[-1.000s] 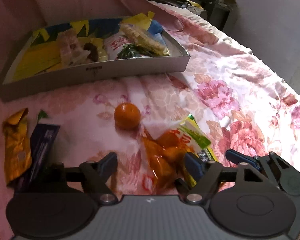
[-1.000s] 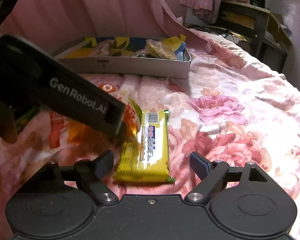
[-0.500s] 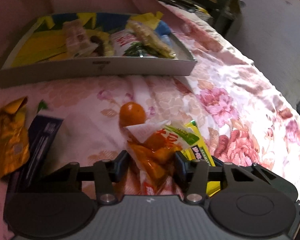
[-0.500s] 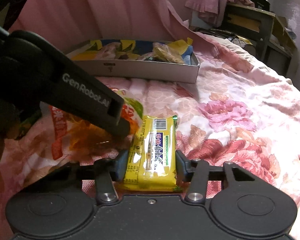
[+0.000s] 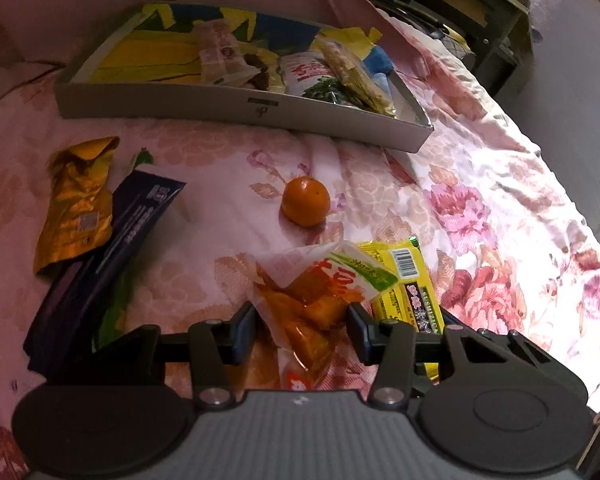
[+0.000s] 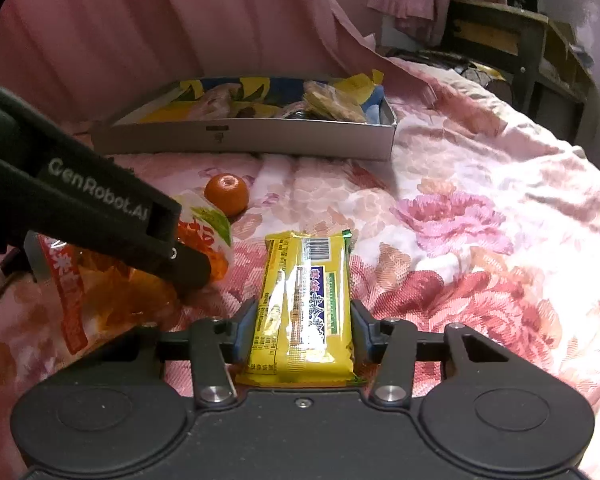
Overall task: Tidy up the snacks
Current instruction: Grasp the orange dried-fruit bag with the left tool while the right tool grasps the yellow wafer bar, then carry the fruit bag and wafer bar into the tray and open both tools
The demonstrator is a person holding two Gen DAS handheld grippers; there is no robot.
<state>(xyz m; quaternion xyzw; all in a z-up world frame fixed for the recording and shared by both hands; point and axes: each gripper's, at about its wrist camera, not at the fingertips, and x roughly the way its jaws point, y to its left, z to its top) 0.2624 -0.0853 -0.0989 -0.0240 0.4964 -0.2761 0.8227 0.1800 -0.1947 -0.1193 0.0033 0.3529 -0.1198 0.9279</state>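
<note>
My left gripper [image 5: 302, 330] is shut on an orange snack bag [image 5: 312, 312] and holds it just above the floral bedspread. The left gripper also shows in the right wrist view [image 6: 152, 232] on that bag [image 6: 100, 280]. My right gripper [image 6: 304, 334] is shut on a yellow snack bar [image 6: 306, 304], which also shows in the left wrist view [image 5: 414, 288]. A grey box [image 5: 236, 112] with several snacks inside stands at the back; the right wrist view shows the box [image 6: 260, 140] too. A small orange [image 5: 305, 201] lies between the grippers and the box.
A gold packet [image 5: 76, 200] and a dark blue packet [image 5: 112, 248] lie on the bedspread at the left. The bed's edge curves down at the right [image 5: 560, 200]. A dark shelf [image 6: 512, 52] stands beyond the bed at the far right.
Both grippers closed from open: the left on the orange bag, the right on the yellow bar. Both have risen slightly with their packets.
</note>
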